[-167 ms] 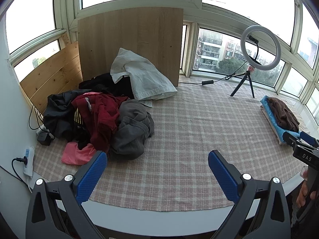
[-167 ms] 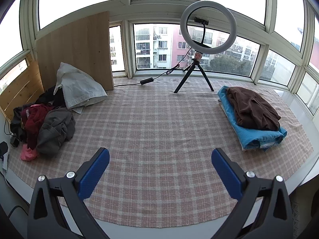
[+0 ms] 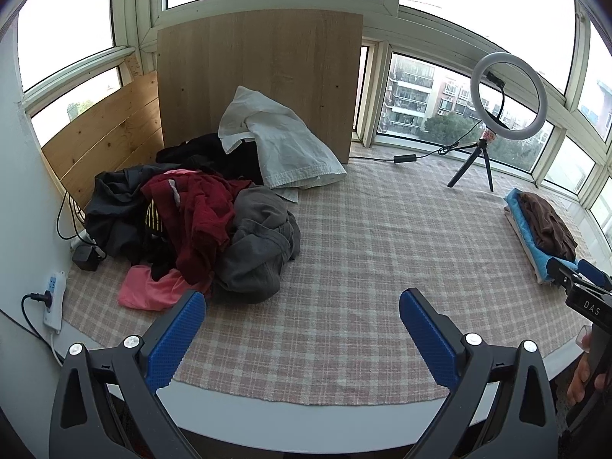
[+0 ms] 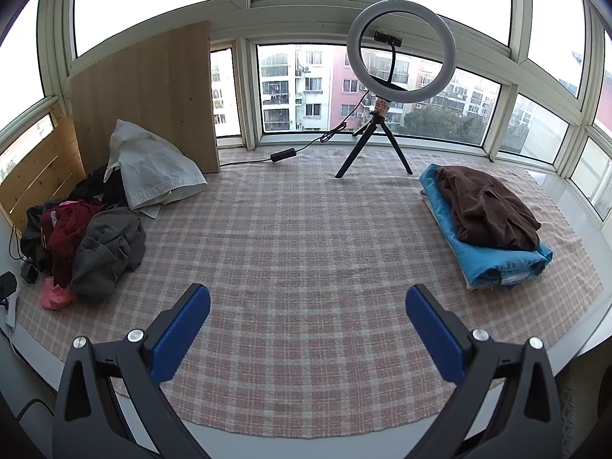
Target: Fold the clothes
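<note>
Blue-padded, our left gripper [image 3: 302,329] and right gripper [image 4: 308,323] both gape wide, holding nothing, above the pink plaid cloth [image 4: 306,237]. We see the heap of crumpled unfolded clothes [image 3: 199,214] at far left, well apart from the folded brown-and-blue stack [image 4: 489,225] at right.

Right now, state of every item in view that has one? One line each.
left gripper: open, empty, above the cloth's near edge
right gripper: open, empty
clothes pile: unfolded, heaped at left
white garment: crumpled, leaning on the wooden board
brown garment: loosely folded, atop the blue one
blue garment: folded
ring light: upright on its tripod, unlit
power strip: one plug in
</note>
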A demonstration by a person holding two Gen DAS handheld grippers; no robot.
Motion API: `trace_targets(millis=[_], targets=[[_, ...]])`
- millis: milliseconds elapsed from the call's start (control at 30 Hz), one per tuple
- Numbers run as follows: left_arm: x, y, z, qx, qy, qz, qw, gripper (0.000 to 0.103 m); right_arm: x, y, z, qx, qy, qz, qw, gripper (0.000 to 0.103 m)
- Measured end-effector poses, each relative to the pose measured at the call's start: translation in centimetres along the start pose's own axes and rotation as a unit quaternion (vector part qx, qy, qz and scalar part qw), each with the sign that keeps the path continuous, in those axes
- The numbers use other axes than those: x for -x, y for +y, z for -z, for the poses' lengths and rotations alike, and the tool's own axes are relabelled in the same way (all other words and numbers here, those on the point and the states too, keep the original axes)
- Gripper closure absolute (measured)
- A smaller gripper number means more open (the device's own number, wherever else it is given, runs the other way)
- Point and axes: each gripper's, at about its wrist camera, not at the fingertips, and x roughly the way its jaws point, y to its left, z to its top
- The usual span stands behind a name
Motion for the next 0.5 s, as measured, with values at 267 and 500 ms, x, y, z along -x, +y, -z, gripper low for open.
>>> trace_targets(millis=[267, 500], targets=[[-0.6, 0.1, 0.2, 0.021, 0.005, 0.004, 0.9998, 0.001, -0.9, 0.2, -0.4, 0.001, 0.0, -0.012, 1.0, 0.0], [-0.7, -0.4, 0.0, 0.015, 0.003, -0.005, 0.9999, 0.001, -1.6, -0.3, -0.7, 0.004, 0.003, -0.02, 1.0, 0.0]])
